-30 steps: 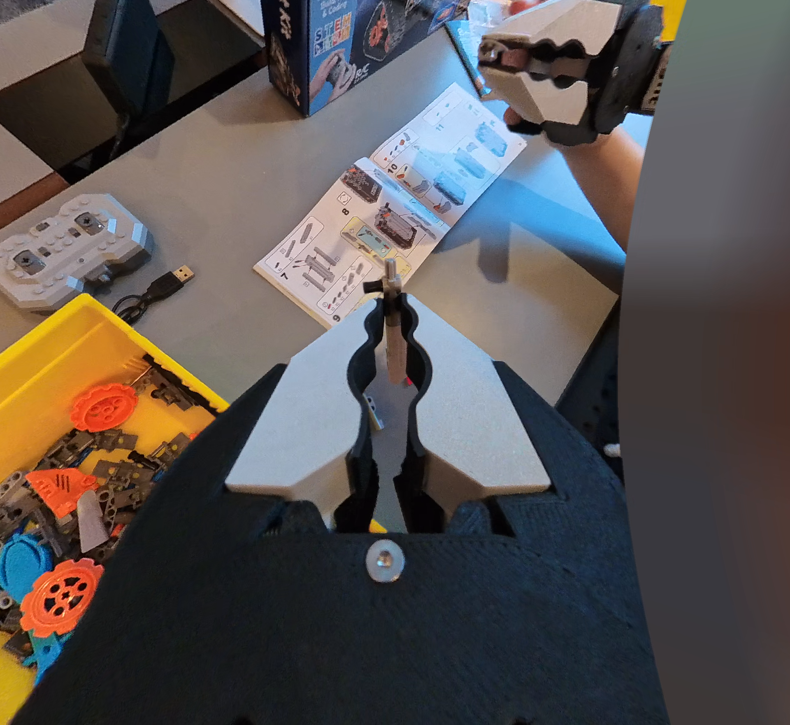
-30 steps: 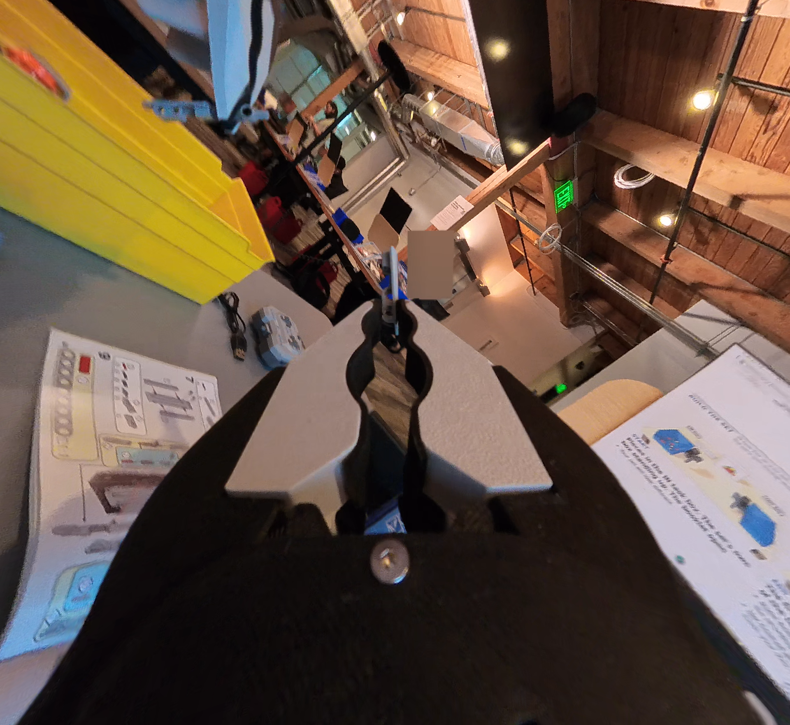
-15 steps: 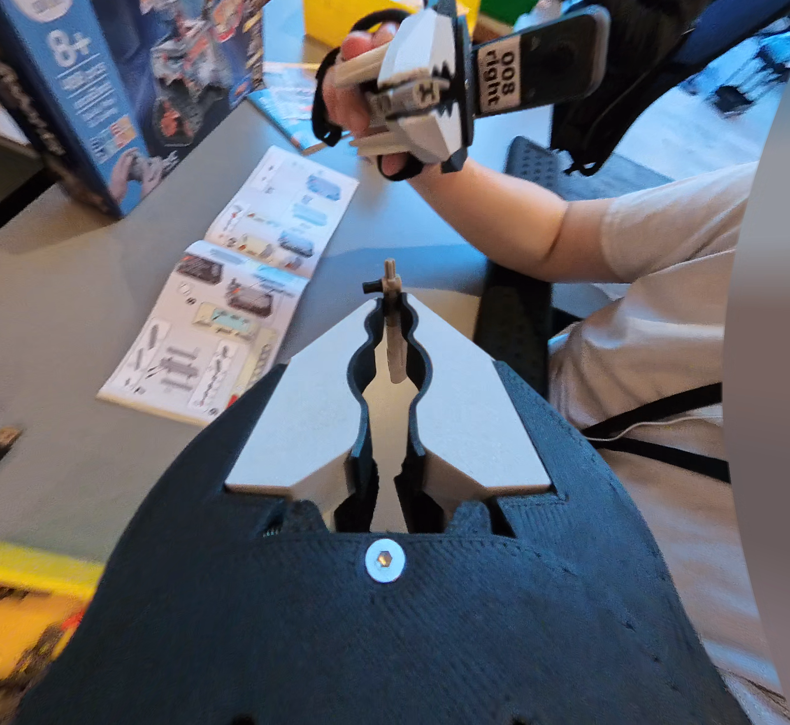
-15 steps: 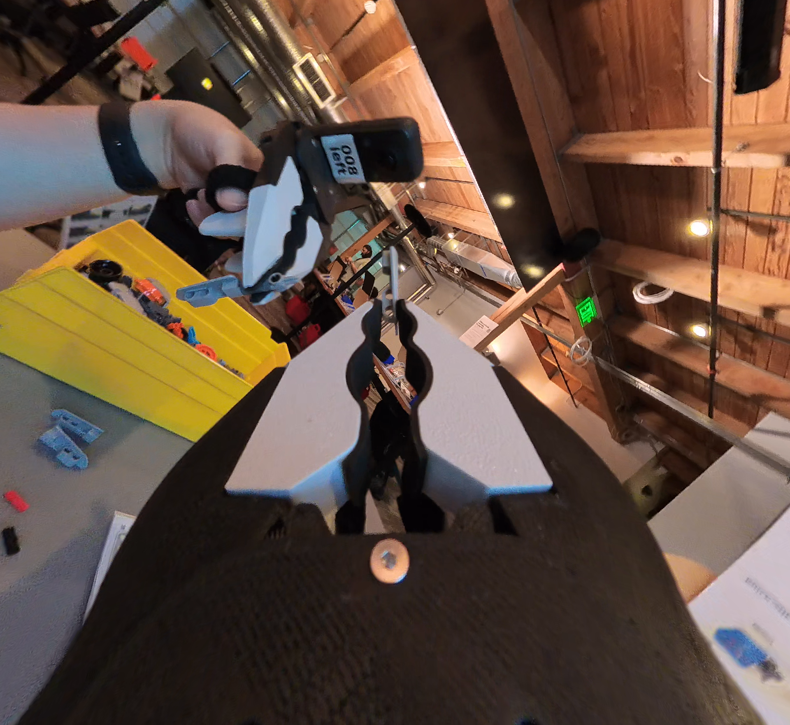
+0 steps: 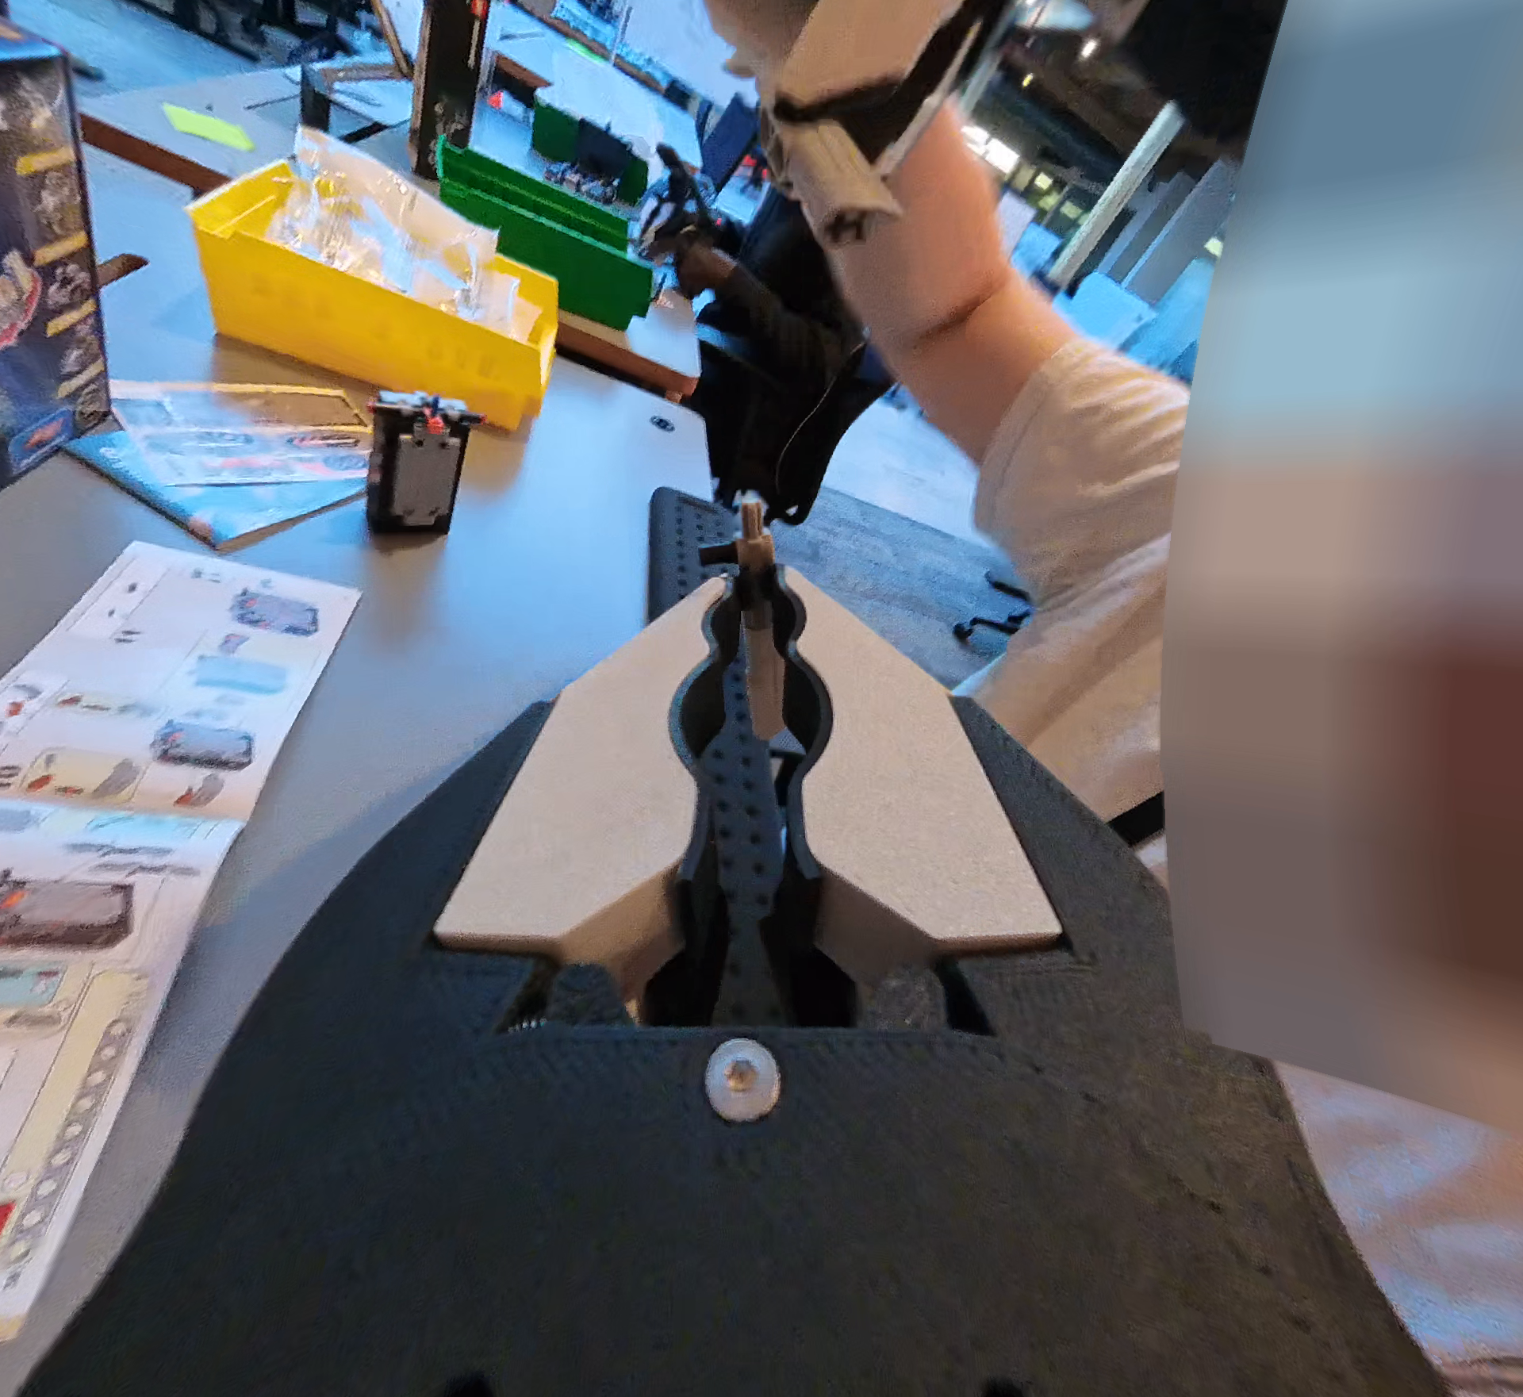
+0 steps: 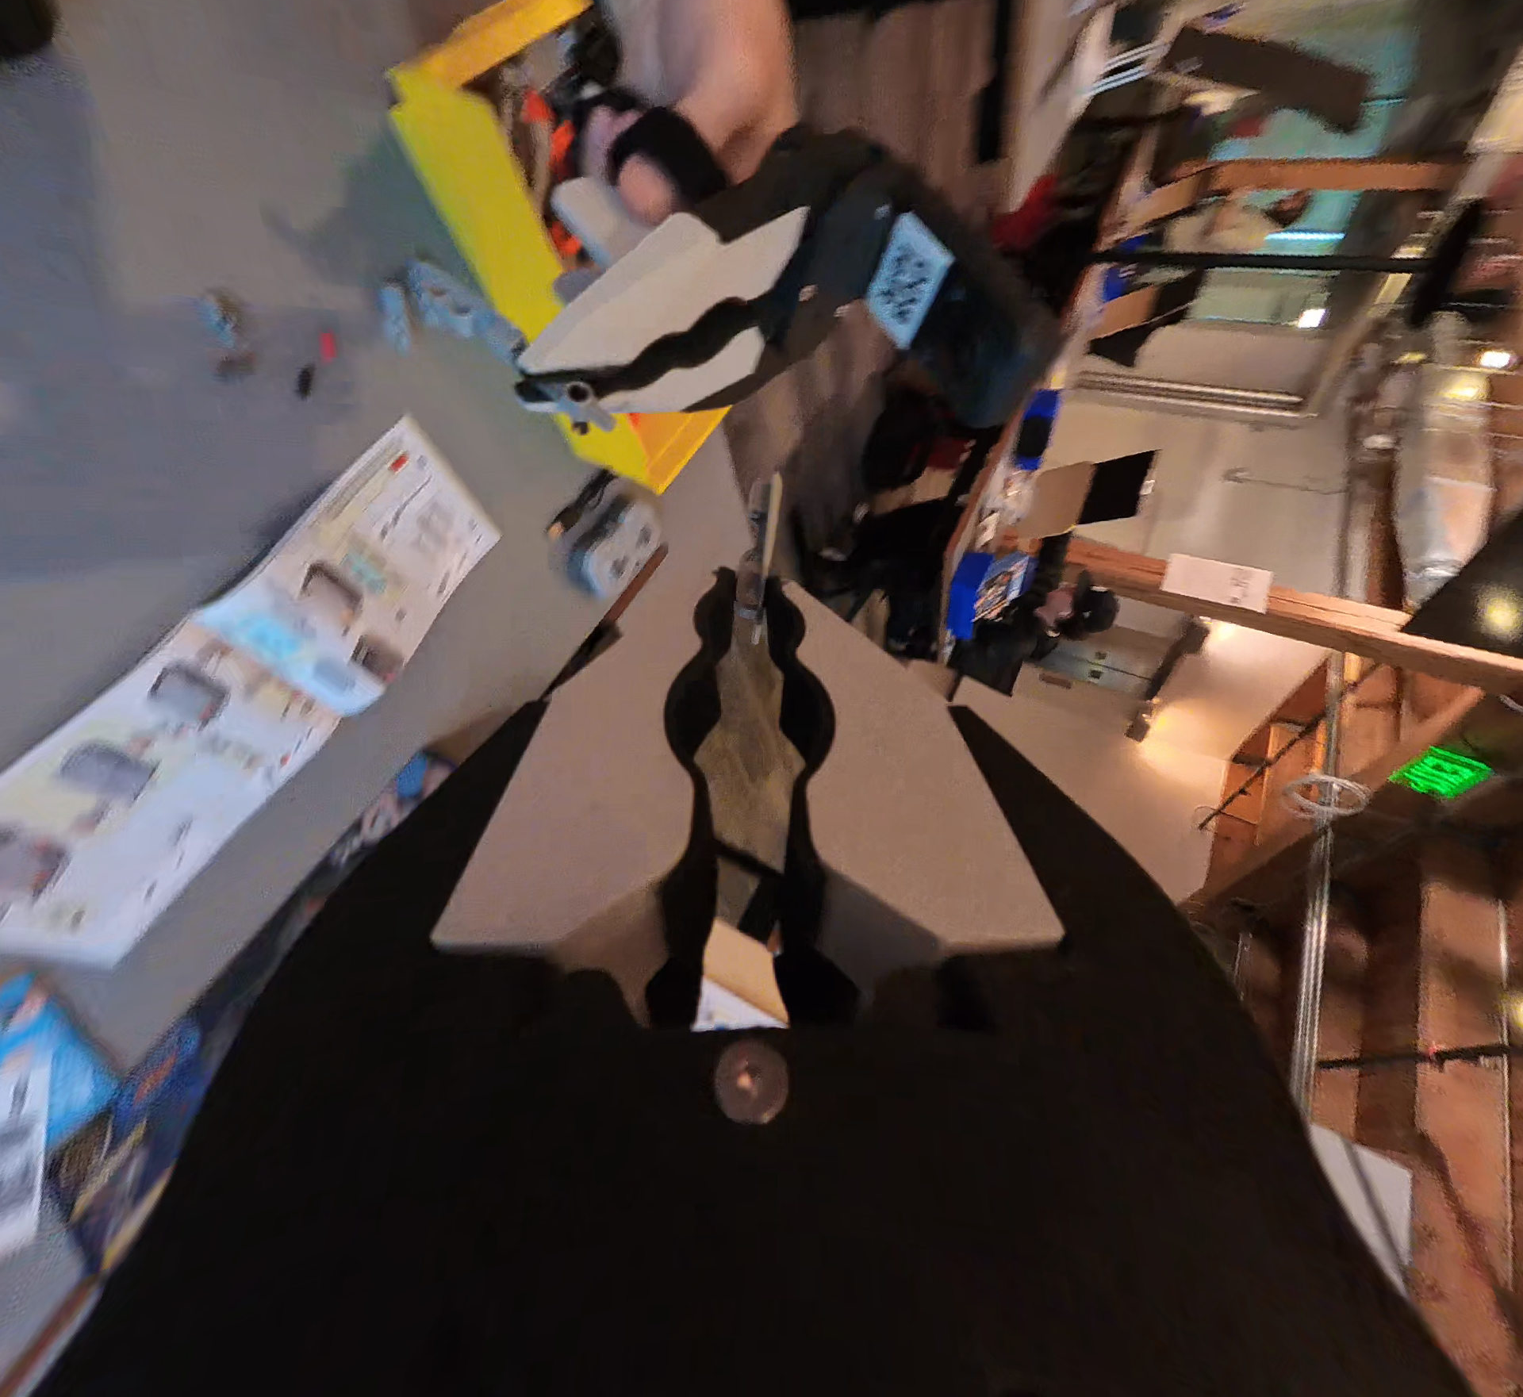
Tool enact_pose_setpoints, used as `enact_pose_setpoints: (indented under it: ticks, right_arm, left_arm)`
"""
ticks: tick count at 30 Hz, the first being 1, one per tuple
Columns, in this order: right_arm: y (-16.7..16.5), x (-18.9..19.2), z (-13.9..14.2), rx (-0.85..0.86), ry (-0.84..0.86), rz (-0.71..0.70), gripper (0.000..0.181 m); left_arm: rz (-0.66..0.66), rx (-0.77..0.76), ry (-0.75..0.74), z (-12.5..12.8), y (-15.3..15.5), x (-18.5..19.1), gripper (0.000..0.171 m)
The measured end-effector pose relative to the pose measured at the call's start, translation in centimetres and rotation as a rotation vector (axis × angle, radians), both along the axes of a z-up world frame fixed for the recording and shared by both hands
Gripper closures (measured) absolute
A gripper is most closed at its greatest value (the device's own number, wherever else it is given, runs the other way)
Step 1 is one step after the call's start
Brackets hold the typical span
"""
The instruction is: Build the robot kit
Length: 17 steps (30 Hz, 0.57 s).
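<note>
on the table: instruction sheet at left, small block-shaped module beyond it, booklet left of the module, bin of plastic bags behind both, kit box at far left edge. farther back, second bin on another table. raised above the table edge: left gripper pinching a small beam piece; right gripper higher, up and to the right.

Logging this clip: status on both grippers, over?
Left gripper shut on grey beam piece, held above table. Right gripper shut on thin grey-blue piece, raised. Grippers apart.
</note>
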State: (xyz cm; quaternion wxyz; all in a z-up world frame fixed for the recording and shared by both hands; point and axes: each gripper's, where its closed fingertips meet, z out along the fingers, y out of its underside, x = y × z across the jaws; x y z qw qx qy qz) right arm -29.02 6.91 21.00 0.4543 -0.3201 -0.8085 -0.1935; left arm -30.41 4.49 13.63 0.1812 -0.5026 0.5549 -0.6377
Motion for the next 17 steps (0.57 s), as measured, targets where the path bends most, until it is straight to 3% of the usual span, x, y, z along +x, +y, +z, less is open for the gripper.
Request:
enact_pose_setpoints:
  ticks: [2,5,9,13,17]
  right_arm:
    - [-0.6,0.0,0.9,-0.028,-0.116,-0.029,0.175]
    - [-1.7,0.2,2.0,-0.068,-0.274,-0.075,0.175]
    - [-5.2,-1.7,3.3,-0.226,-0.257,-0.108,0.176]
    - [-8.9,-3.6,3.1,-0.324,-0.199,-0.108,0.175]
    - [-11.8,-3.9,2.6,-0.397,-0.148,-0.102,0.175]
  left_arm:
    - [0.040,0.088,0.050,1.0,0.1,0.3,0.167]
    - [-0.042,0.125,0.083,3.4,-2.2,-0.6,0.167]
    - [-0.214,0.238,0.160,4.3,-6.0,-3.3,0.167]
    - [-0.275,0.178,0.244,5.4,-9.8,-5.1,0.167]
    - [-0.375,0.185,0.411,4.8,-13.1,-7.4,0.167]
